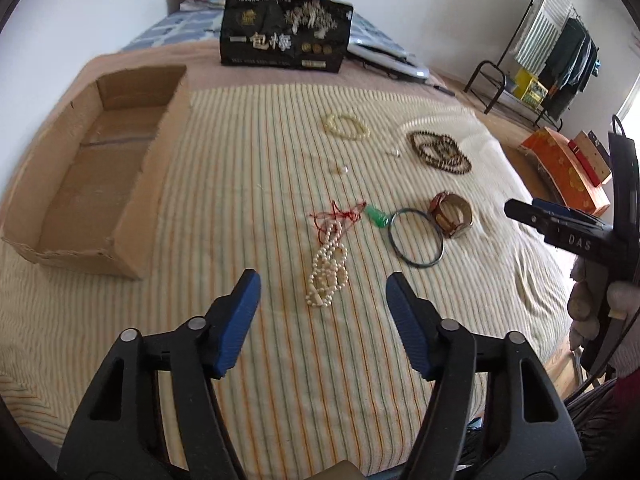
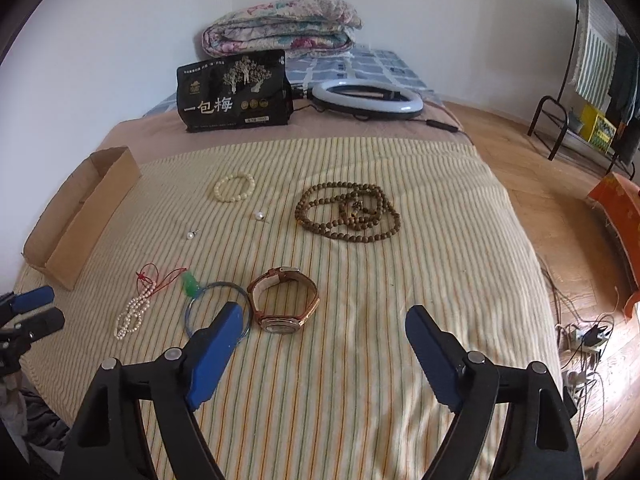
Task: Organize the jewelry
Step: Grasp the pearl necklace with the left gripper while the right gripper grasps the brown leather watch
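Note:
Jewelry lies on a striped bedspread (image 1: 240,184). A white pearl necklace (image 1: 327,272) lies just ahead of my open, empty left gripper (image 1: 322,292). Beside it are a red cord (image 1: 338,214) with a green pendant (image 1: 376,216), a thin blue bangle (image 1: 417,238) and a brown-strap watch (image 1: 452,214). Farther off lie a cream bead bracelet (image 1: 347,126), brown prayer beads (image 1: 439,153) and two pearl earrings (image 2: 260,215). An empty cardboard box (image 1: 92,184) sits at the left. My right gripper (image 2: 324,332) is open and empty, near the watch (image 2: 285,305) and bangle (image 2: 216,308).
A black snack bag (image 1: 285,37) stands at the back, with a folded quilt (image 2: 280,26) and a ring light (image 2: 366,100) behind it. The bed edge drops off at the right to a wooden floor with an orange box (image 1: 568,168), cables (image 2: 580,340) and a clothes rack (image 1: 560,52).

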Tool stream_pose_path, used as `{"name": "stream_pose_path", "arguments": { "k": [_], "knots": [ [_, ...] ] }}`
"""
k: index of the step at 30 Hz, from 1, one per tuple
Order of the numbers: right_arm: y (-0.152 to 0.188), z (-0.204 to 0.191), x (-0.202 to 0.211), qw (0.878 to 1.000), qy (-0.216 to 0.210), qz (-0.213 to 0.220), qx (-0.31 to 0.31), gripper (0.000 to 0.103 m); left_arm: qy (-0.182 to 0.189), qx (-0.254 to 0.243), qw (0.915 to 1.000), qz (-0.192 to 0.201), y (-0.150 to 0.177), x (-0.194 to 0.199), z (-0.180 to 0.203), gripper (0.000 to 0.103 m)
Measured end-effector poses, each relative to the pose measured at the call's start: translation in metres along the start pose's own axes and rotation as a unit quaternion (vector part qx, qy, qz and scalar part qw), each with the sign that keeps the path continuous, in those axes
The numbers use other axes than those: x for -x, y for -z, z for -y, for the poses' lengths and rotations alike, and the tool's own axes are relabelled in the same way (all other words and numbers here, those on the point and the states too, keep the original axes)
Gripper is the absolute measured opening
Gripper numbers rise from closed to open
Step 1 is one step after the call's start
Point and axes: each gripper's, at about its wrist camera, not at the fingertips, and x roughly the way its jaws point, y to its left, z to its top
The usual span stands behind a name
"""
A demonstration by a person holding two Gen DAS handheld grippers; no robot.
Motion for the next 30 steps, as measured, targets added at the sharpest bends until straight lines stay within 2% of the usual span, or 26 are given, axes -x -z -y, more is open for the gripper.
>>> {"name": "stream_pose_path", "arguments": {
  "k": [3,7,8,14,18,25,27,28,30],
  "knots": [
    [-0.003,0.002,-0.021,0.999,-0.032,-0.032,-0.016,0.077,-0.005,0.004,0.9997,-0.021,-0.001,-0.019,0.0,0.056],
    [-0.005,-0.003,-0.041,0.998,-0.028,-0.05,0.004,0.076,0.004,0.018,0.9989,-0.042,-0.003,-0.037,-0.001,0.055],
    [-0.005,-0.004,-0.045,0.998,-0.026,-0.053,0.01,0.076,0.004,0.022,0.9987,-0.045,-0.004,-0.041,-0.002,0.051],
    [-0.009,-0.003,-0.06,0.996,-0.047,-0.072,0.005,0.073,0.004,0.012,0.9983,-0.057,-0.009,-0.06,0.006,0.051],
    [-0.012,-0.008,-0.067,0.996,-0.044,-0.078,0.019,0.073,-0.008,0.006,0.9975,-0.069,-0.008,-0.075,0.01,0.05],
    [-0.014,-0.005,-0.082,0.994,-0.044,-0.098,0.009,0.071,-0.027,-0.003,0.9973,-0.069,-0.008,-0.082,0.009,0.034],
    [-0.014,-0.005,-0.088,0.993,-0.046,-0.106,0.009,0.068,-0.024,-0.002,0.9973,-0.069,-0.009,-0.082,0.008,0.026],
    [-0.014,-0.005,-0.091,0.993,-0.046,-0.11,0.008,0.067,-0.023,-0.001,0.9973,-0.07,-0.009,-0.081,0.006,0.017],
    [-0.014,-0.004,-0.095,0.992,-0.046,-0.115,0.004,0.064,-0.016,0.008,0.9973,-0.071,-0.009,-0.081,0.002,0.013]
  ]
}}
